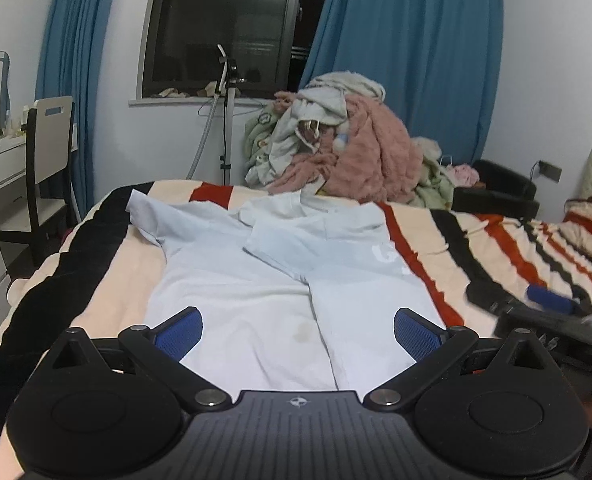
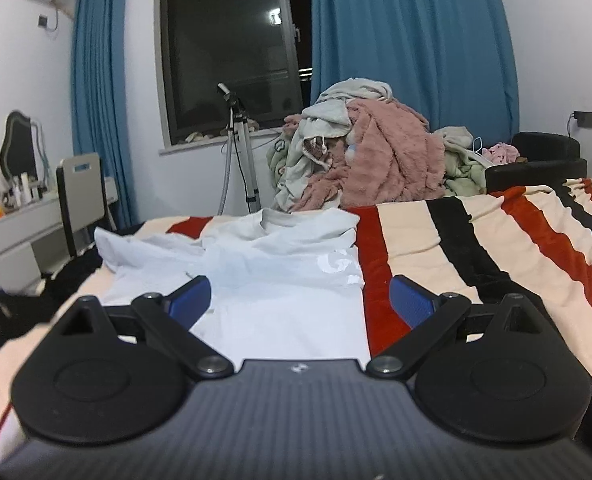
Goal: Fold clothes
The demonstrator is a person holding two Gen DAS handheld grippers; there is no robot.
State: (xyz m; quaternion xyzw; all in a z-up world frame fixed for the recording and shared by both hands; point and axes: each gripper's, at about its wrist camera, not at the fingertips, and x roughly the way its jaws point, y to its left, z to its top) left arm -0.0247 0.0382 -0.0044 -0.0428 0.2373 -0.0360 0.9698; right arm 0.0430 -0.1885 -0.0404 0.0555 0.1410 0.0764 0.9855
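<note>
A pale blue T-shirt (image 1: 256,280) lies flat on the striped blanket (image 1: 476,248) of a bed, collar toward twelve o'clock. Its right side is folded over the middle, with that sleeve lying across the chest, while the other sleeve spreads out toward ten o'clock. A white print (image 2: 336,266) shows near the folded edge at three o'clock.

The left claw (image 1: 298,334) hangs above the shirt's lower half, jaws wide apart, with nothing between them. The right claw (image 2: 300,300) hangs over the shirt's right edge, jaws also spread and empty.

Beyond the bed at twelve o'clock sits a heap of clothes (image 1: 348,148) before blue curtains (image 1: 412,52) and a dark window (image 1: 224,24). A white chair (image 1: 48,140) stands at nine o'clock.
</note>
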